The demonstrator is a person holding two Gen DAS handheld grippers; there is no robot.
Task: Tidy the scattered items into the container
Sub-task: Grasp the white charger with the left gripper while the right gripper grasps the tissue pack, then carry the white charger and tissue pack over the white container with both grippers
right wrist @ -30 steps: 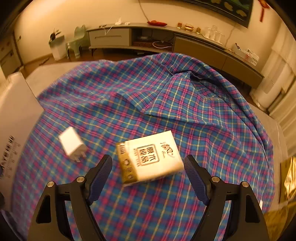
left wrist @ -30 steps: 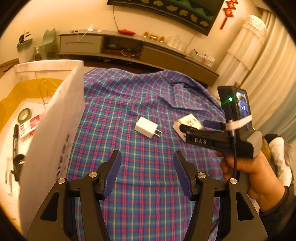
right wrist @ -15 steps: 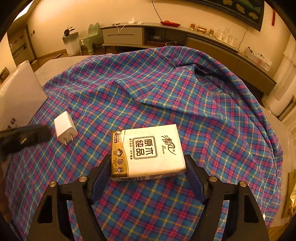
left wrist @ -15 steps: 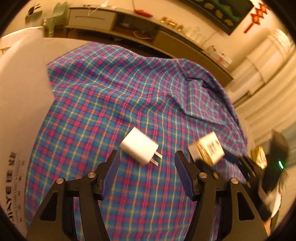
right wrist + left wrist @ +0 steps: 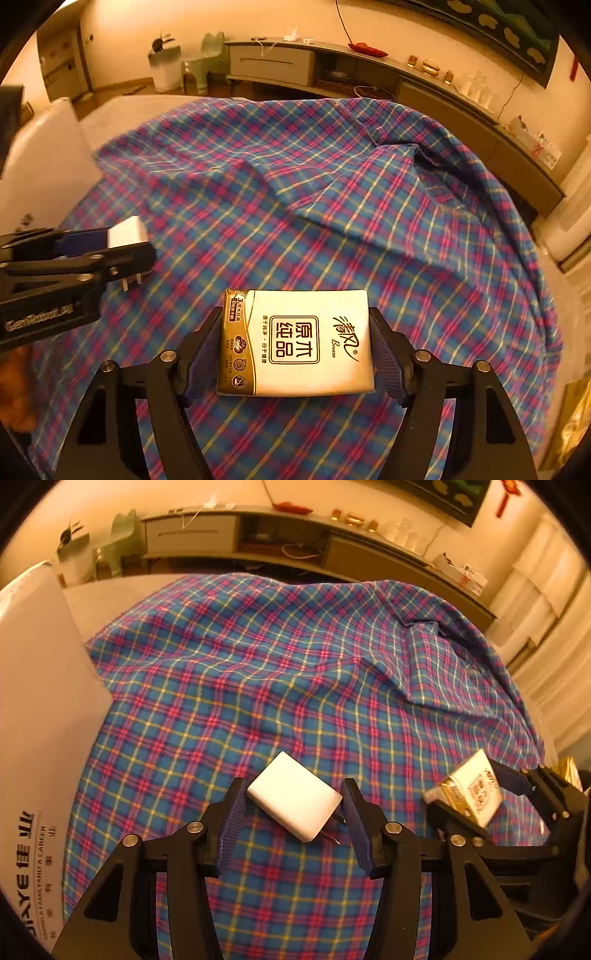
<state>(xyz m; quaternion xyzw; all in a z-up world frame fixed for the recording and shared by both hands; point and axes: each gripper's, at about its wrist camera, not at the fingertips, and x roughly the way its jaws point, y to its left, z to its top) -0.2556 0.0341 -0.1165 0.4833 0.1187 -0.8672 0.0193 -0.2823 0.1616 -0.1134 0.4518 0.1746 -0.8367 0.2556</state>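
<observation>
A white USB charger plug lies on the plaid cloth between the fingers of my left gripper, whose jaws stand around it and look just short of touching. It also shows in the right wrist view. A white and gold tissue pack sits between the fingers of my right gripper, which press against its two sides. The pack also shows in the left wrist view. The white container box stands at the left.
A blue and pink plaid cloth covers the table, with a raised fold at the right. A long low cabinet runs along the far wall. A gold wrapper lies at the right edge.
My left gripper moved forward and down until its fingers straddle the charger. My right gripper advanced onto the tissue pack and narrowed against its sides.
</observation>
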